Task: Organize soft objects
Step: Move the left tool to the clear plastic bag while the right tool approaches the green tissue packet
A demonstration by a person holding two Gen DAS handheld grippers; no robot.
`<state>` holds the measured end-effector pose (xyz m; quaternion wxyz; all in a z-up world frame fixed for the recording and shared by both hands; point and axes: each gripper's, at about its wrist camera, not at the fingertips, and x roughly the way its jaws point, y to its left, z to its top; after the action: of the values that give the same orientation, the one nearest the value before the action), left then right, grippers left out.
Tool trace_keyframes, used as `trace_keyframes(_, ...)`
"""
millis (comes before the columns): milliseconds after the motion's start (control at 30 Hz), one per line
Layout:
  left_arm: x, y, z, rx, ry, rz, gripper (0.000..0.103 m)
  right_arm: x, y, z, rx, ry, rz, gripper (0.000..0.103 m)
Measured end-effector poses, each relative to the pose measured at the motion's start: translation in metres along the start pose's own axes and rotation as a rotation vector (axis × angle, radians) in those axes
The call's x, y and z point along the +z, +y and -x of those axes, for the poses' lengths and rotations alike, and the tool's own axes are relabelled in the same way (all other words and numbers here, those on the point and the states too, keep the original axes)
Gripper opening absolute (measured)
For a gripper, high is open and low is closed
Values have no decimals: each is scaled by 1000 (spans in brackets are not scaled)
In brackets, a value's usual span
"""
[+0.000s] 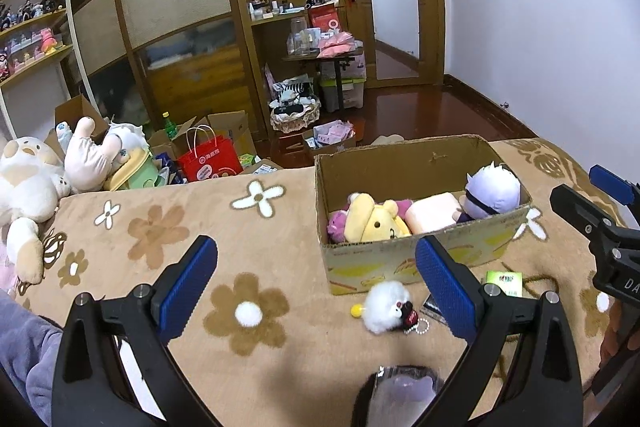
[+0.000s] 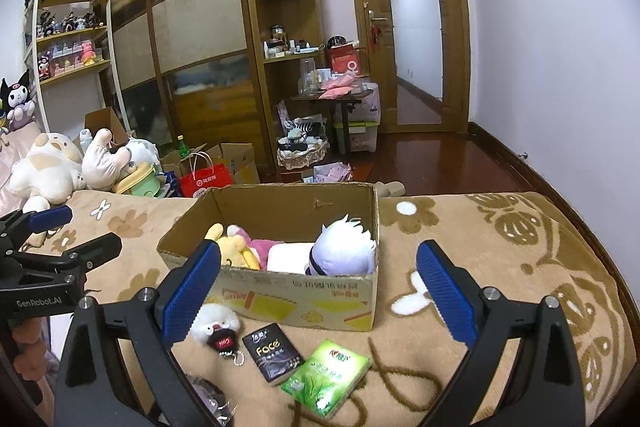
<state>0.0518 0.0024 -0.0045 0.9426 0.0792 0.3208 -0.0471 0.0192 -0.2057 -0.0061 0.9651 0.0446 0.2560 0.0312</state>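
Inside cardboard box, yellow plush, white-haired doll

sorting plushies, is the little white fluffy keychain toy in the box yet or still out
Still out. The white fluffy keychain toy lies on the blanket in front of the cardboard box, outside its wall.

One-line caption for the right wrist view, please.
Open right gripper hovers over a cardboard box of plush toys, with a white fluffy keychain and two tissue packs lying in front.
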Motion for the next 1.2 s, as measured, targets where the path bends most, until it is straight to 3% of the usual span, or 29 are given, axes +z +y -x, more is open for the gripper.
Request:
trace_keyframes(533, -16, -4, 15, -24, 61, -15, 98, -18, 0, 16, -13, 46, -1, 102)
trace_keyframes(1200, -31, -9, -30, -61, 235, 2, 98, -32, -4, -19, -27, 156, -20, 102)
